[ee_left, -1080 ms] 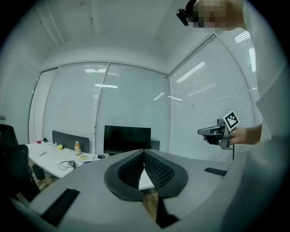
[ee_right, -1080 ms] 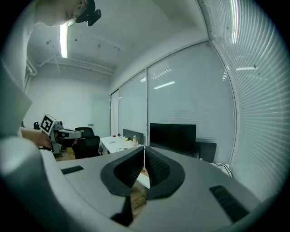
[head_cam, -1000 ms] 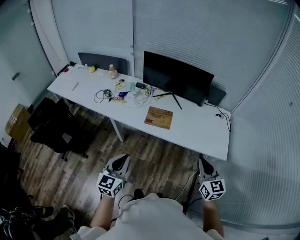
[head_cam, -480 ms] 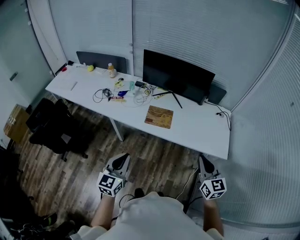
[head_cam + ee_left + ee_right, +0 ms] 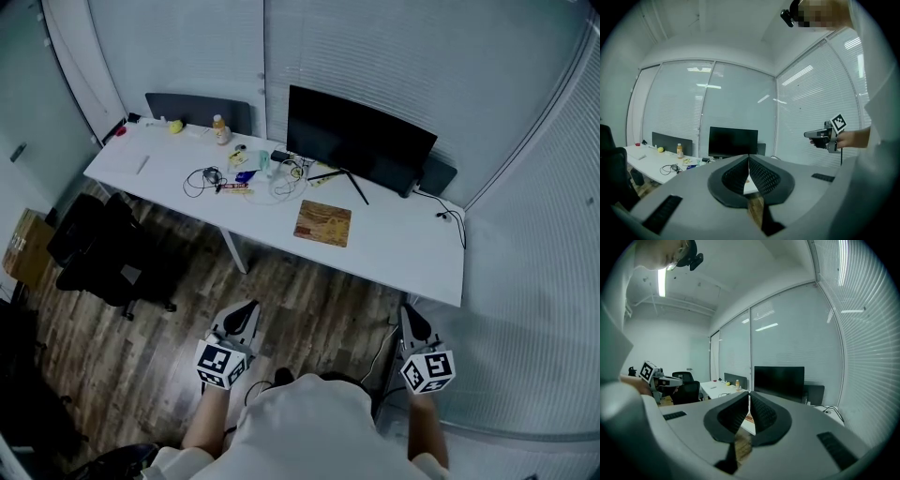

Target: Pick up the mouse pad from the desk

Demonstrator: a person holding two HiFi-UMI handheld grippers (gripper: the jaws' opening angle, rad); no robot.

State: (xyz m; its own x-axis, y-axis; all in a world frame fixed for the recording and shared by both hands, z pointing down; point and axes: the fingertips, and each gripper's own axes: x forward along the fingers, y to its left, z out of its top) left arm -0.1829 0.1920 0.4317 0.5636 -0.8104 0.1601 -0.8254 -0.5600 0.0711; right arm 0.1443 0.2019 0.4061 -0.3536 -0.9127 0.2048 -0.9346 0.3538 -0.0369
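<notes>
Nearest: person's white shirt (image 5: 300, 427) at the bottom of the head view, 2 grippers held out in front of it.

Left gripper (image 5: 246, 311): fingers closed, tips touching, nothing between them. Right gripper (image 5: 410, 317): fingers closed as well, tips together, empty. Both point toward the table and hang over the wood floor (image 5: 309, 309), well apart from each other and well short of the table's near edge.

Next out: long white table (image 5: 403, 253). Black office chair (image 5: 103, 253) on the floor at the left, on the table's near side. Cardboard box (image 5: 21, 246) further left.

Mouse pad (image 5: 322, 223): brown, patterned, rectangular. It lies flat on the table, right of the middle, close to the near edge and just in front of the monitor's stand. Neither gripper touches it; both are well apart from it.

Left of the pad: tangle of cables (image 5: 202, 178) with small items I can't identify. Toward the far left edge: 1 bottle (image 5: 218, 128) and 1 small yellow object (image 5: 175, 126).

Far: black monitor (image 5: 356, 141), screen dark, behind the pad. Dark panel (image 5: 197, 108) behind the table's left part. Closed blinds (image 5: 422, 66) across the back wall.
</notes>
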